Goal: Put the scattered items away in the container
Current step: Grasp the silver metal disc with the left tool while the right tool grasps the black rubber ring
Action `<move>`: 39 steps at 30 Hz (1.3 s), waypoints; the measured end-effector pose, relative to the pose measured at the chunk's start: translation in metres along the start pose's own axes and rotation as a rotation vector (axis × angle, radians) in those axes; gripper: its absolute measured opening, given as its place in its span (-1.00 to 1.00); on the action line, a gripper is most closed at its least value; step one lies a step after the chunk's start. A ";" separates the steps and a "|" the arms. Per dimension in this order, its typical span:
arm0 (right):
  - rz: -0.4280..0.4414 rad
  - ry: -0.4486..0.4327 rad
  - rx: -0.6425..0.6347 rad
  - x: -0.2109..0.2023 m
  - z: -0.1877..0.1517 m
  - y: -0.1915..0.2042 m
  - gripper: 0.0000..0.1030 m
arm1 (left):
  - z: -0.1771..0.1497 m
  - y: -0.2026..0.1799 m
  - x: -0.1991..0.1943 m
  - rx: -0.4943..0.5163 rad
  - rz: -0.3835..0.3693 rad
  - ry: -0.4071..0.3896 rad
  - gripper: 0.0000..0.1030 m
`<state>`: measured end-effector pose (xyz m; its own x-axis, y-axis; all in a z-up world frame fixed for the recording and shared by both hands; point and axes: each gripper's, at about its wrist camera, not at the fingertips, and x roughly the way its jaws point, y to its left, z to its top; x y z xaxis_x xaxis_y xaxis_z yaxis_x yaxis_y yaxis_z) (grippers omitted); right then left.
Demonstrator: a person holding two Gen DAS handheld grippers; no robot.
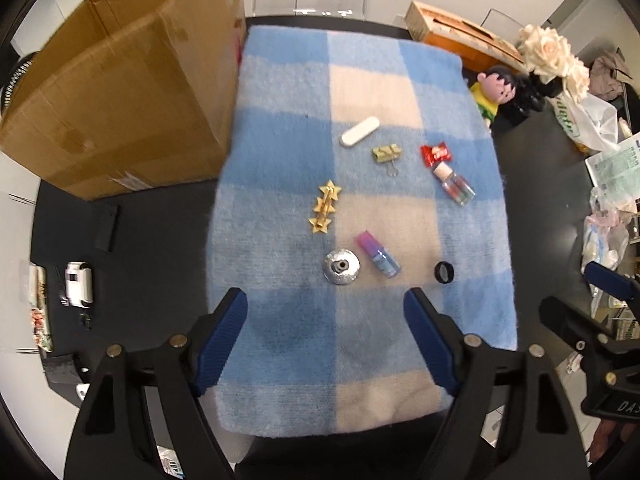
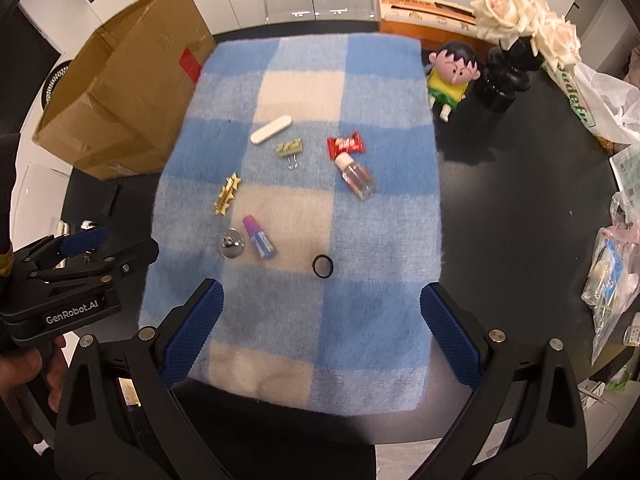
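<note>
Several small items lie on a blue and cream checked blanket (image 1: 280, 92) (image 2: 376, 240): a white oblong case (image 1: 359, 131) (image 2: 271, 129), a gold binder clip (image 1: 386, 155) (image 2: 289, 149), a red candy wrapper (image 1: 435, 153) (image 2: 345, 145), a clear bottle (image 1: 456, 184) (image 2: 357, 176), a gold star hair clip (image 1: 325, 207) (image 2: 228, 199), a pink-capped blue bottle (image 1: 379, 253) (image 2: 259, 237), a silver disc (image 1: 341, 267) (image 2: 231, 243) and a black ring (image 1: 444, 271) (image 2: 322, 266). A cardboard box (image 1: 120, 92) (image 2: 124, 108) stands left of the blanket. My left gripper (image 1: 325, 320) and right gripper (image 2: 320, 312) are open, empty, above the near blanket edge.
The black round table (image 2: 520, 208) carries a doll (image 2: 450, 76), a black vase with cream roses (image 2: 504, 76), an orange-and-tan box (image 2: 424, 16) and plastic bags (image 2: 612, 280) on the right. A white device (image 1: 79, 283) and a black bar (image 1: 108, 228) lie at the left.
</note>
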<state>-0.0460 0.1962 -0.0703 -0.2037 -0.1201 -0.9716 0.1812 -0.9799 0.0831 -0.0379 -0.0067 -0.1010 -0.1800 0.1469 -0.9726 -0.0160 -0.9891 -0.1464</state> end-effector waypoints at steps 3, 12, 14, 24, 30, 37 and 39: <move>0.005 0.015 -0.014 0.017 -0.005 -0.001 0.94 | -0.003 -0.002 0.018 0.002 0.007 0.027 0.49; 0.033 0.073 -0.012 0.072 -0.007 -0.008 0.65 | -0.001 -0.004 0.067 -0.018 -0.027 0.087 0.09; 0.040 0.078 -0.007 0.083 -0.005 -0.010 0.60 | 0.001 -0.004 0.079 -0.012 -0.034 0.097 -0.01; 0.062 0.116 0.029 0.127 -0.003 -0.019 0.33 | 0.011 0.001 0.113 -0.023 -0.050 0.135 -0.37; 0.076 0.146 0.016 0.141 -0.002 -0.015 0.10 | 0.011 -0.003 0.119 -0.016 -0.059 0.154 -0.41; 0.072 0.170 0.020 0.154 -0.003 -0.013 0.01 | 0.011 -0.004 0.122 -0.016 -0.068 0.157 -0.67; 0.068 0.176 0.021 0.158 -0.003 -0.013 -0.04 | 0.011 -0.004 0.123 -0.016 -0.070 0.156 -0.69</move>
<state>-0.0772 0.1909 -0.2255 -0.0198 -0.1586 -0.9871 0.1684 -0.9738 0.1531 -0.0705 0.0152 -0.2177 -0.0241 0.2167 -0.9759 -0.0068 -0.9762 -0.2166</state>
